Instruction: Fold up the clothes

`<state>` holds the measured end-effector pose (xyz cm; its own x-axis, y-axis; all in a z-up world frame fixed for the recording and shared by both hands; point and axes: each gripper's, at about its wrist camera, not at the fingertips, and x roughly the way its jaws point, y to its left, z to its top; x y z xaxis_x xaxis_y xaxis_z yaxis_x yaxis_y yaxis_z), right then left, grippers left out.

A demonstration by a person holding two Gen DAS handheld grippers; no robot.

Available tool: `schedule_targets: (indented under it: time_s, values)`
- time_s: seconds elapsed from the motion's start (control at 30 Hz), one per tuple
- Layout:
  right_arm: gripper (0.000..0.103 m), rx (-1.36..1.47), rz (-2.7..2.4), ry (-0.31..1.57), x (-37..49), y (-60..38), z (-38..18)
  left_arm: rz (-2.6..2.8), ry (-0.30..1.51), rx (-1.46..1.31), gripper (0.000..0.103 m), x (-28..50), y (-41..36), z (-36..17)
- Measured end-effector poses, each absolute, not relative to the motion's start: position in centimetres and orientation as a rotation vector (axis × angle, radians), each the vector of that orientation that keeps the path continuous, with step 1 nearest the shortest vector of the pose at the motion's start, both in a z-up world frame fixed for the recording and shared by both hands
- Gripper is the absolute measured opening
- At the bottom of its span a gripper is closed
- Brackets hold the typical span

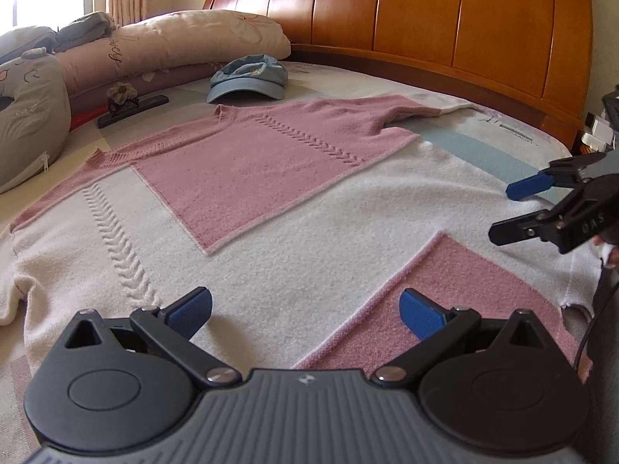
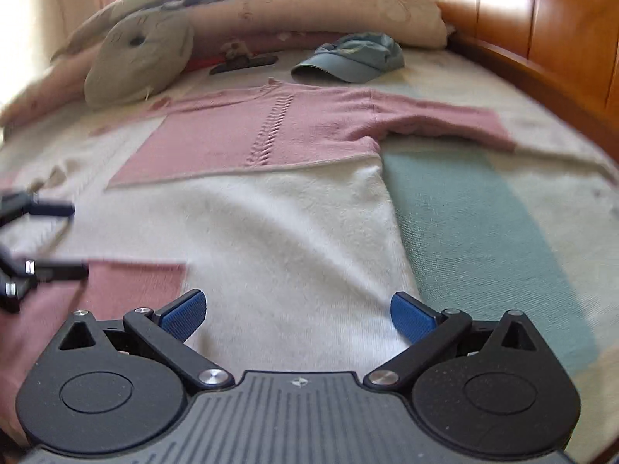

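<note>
A pink-and-white knit sweater (image 1: 247, 178) lies spread flat on the bed, collar toward the pillows, one sleeve stretched toward the headboard. The right wrist view shows the same sweater (image 2: 294, 208), its white lower body nearest. My left gripper (image 1: 305, 311) hovers open over the hem, above white knit and a pink patch (image 1: 464, 290), holding nothing. Open too and holding nothing, my right gripper (image 2: 298, 313) hangs above the white hem near the sweater's right edge. In the left wrist view the right gripper (image 1: 506, 210) appears at the right; the left gripper (image 2: 77, 239) shows blurred in the right wrist view.
A light blue cap (image 1: 247, 77) lies beyond the collar. Pillows (image 1: 166, 46) and a grey cushion (image 1: 27, 116) line the left side, with a dark flat object (image 1: 133, 110) beside them. A wooden headboard (image 1: 425, 19) borders the far side. Striped bedding (image 2: 483, 232) lies right of the sweater.
</note>
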<state>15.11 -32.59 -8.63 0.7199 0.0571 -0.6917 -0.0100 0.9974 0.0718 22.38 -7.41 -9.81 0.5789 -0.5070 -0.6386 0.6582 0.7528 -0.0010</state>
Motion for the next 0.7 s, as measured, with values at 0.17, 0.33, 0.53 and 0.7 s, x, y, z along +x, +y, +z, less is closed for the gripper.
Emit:
schedule_targets:
  time_s: [0.17, 0.33, 0.53, 0.7]
  values:
    - [0.103, 0.104, 0.009, 0.715, 16.6, -35.0, -6.1, -0.678, 0.673, 0.244, 0.102, 22.8, -7.3, -10.3]
    - [0.103, 0.233, -0.069, 0.632, 21.4, -42.0, -2.8, -0.674, 0.679, 0.233, 0.102, 23.1, -7.2, -10.0]
    - [0.103, 0.370, -0.088, 0.630, 27.3, -48.7, -3.1, -0.654, 0.678, 0.243, 0.102, 23.6, -7.5, -9.8]
    - [0.103, 0.442, -0.065, 0.664, 31.9, -52.8, -4.8, -0.642, 0.695, 0.253, 0.102, 24.0, -7.7, -10.3]
